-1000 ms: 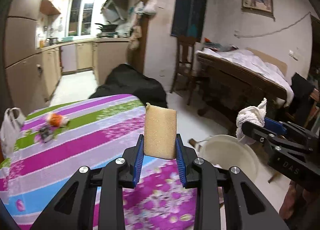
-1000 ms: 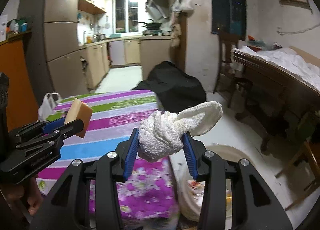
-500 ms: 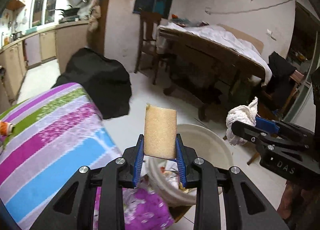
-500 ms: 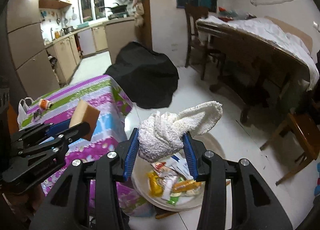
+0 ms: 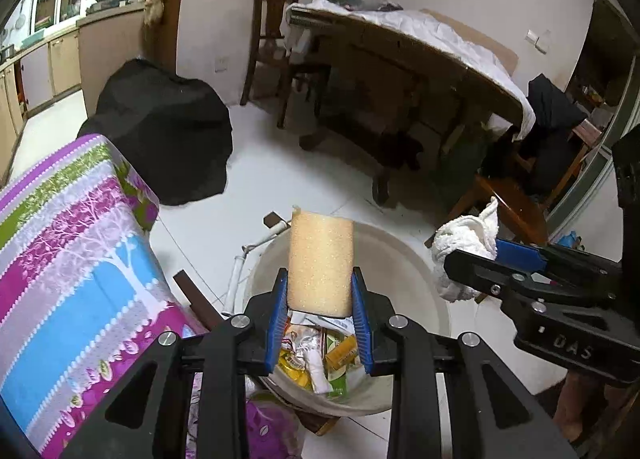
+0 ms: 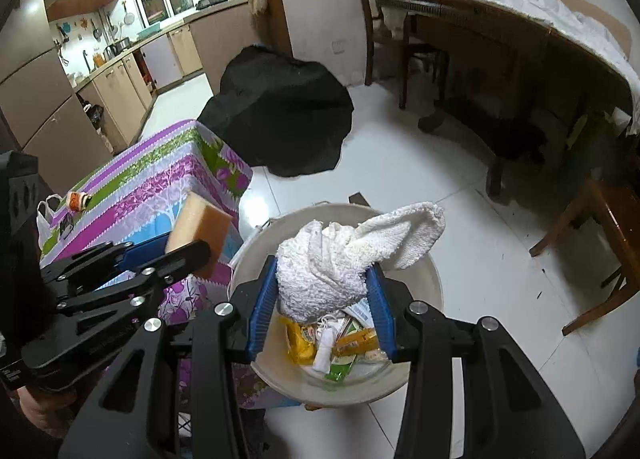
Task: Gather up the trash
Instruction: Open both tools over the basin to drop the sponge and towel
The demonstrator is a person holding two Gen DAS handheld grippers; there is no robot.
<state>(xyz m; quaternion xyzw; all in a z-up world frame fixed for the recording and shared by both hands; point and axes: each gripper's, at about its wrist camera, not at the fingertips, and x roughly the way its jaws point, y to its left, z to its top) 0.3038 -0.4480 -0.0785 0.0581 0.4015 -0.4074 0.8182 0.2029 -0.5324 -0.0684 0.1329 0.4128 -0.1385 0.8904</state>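
Over the bin (image 5: 404, 259): L gripper (image 5: 320, 311), jaws clamped on a tan sponge (image 5: 321, 259), blue pads pressed to both sides, sponge upright and sticking out well past the tips. Same sponge (image 6: 199, 226) shows in R wrist view at left, pinched in the L gripper (image 6: 176, 255), just beside the bin rim (image 6: 434, 279) and against the tablecloth edge. R gripper (image 6: 322, 307): jaws part-way closed, gripping a knotted white towel (image 6: 340, 263); one loose end flops to the right past the pad. Towel (image 5: 466, 249) also seen in L wrist view, held in the R gripper (image 5: 480, 255) at the bin's right side. Bin: pale round tub on white floor, next to table w/ striped pink-green-blue cloth (image 5: 72, 259). Contents: wrappers (image 6: 340, 343), yellow and green packets, white scraps, directly below both loads. Small orange item (image 6: 76, 201) and white bag (image 6: 44, 219) at table's far end, well apart from both grippers. Black bag (image 6: 280, 115) on floor beyond table.
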